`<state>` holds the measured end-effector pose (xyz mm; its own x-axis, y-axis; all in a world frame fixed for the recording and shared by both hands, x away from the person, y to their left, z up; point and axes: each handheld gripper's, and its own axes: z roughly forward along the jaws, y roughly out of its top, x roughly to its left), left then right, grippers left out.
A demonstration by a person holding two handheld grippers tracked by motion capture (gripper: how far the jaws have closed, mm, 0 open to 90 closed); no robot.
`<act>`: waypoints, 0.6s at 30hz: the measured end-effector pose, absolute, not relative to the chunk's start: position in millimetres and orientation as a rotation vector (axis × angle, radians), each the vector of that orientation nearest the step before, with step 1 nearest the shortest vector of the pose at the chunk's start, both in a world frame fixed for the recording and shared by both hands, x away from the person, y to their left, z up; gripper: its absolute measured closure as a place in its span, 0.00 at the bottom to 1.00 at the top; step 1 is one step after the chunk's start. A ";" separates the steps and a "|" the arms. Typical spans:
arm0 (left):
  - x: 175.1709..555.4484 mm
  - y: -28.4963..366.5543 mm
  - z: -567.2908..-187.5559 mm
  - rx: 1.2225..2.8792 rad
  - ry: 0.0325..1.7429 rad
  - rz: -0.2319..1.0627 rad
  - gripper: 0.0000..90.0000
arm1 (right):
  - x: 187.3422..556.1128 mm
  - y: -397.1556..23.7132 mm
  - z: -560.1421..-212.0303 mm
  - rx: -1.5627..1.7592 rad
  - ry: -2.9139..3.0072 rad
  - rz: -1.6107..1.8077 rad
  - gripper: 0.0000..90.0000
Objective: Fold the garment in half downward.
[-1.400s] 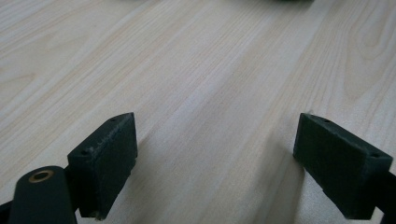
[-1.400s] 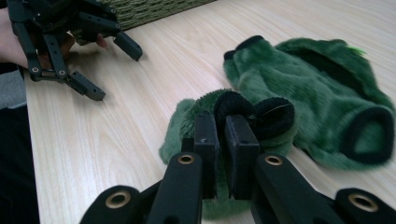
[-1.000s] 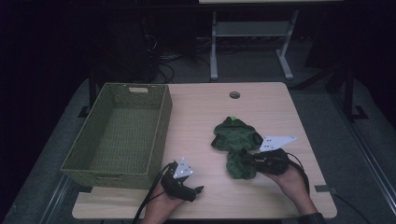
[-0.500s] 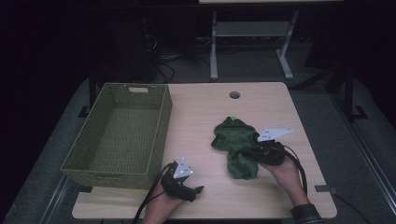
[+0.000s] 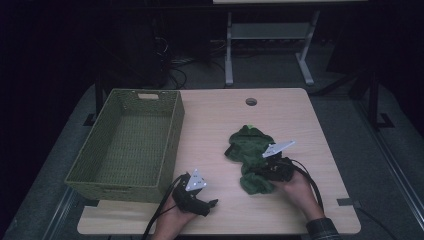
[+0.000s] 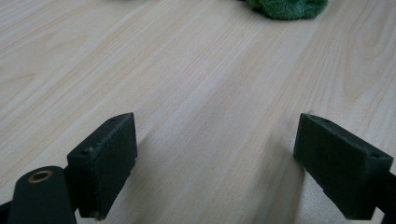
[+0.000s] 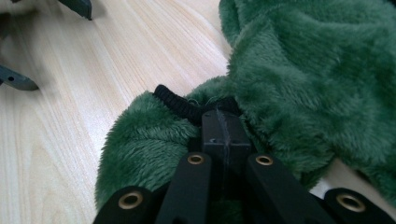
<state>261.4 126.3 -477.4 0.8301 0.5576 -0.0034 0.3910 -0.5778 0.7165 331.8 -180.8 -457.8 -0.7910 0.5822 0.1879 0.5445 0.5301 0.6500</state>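
Your right gripper (image 7: pixel 222 126) has its jaws pressed together on the green fleece garment (image 7: pixel 308 79), pinching it right beside the black ribbed edge (image 7: pixel 180 105). They have just been closing, with fleece between them. Most of the fabric bulks up ahead and to the right of your jaws; a smaller fold lies under them and to the left.

In the high view the right gripper (image 5: pixel 265 169) sits at the near end of the garment (image 5: pixel 248 145), which lies crumpled on the wooden table (image 5: pixel 215 115).

Your left gripper (image 6: pixel 215 163) stands wide open with nothing between the pads (image 6: pixel 108 154), bare wood beneath. A bit of fleece (image 6: pixel 287 7) shows far ahead of it, well apart.

The woven green basket (image 5: pixel 127 145) stands just beyond your left gripper (image 5: pixel 202 200), to its left.

No brand, label or writing readable on garment, basket or grippers.
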 end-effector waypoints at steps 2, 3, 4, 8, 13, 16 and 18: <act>261.5 126.4 -477.3 2.259 0.689 0.289 0.14 | 331.8 -180.5 -458.3 1.005 2.701 1.119 1.00; 261.4 126.4 -477.3 2.259 0.689 0.289 0.14 | 331.6 -180.3 -458.3 1.001 2.700 1.118 1.00; 261.5 126.4 -477.3 2.259 0.689 0.290 0.14 | 331.4 -180.1 -458.4 1.000 2.698 1.117 1.00; 262.2 125.7 -477.2 2.260 0.685 0.290 0.14 | 330.8 -180.6 -456.9 0.987 2.688 1.120 1.00; 264.2 121.2 -474.9 2.262 0.679 0.269 0.15 | 327.9 -188.7 -444.3 0.988 2.622 1.200 0.81; 266.8 119.0 -469.9 2.262 0.669 0.261 0.15 | 326.1 -194.8 -437.8 1.003 2.575 1.229 0.74; 269.3 117.8 -465.9 2.257 0.675 0.256 0.15 | 326.2 -198.4 -434.7 1.004 2.552 1.239 0.69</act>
<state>269.3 117.8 -465.9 0.8408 0.5408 -0.0223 0.3903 -0.5773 0.7172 326.2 -198.4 -434.7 -0.7696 0.6178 0.1615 0.5089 0.4407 0.7394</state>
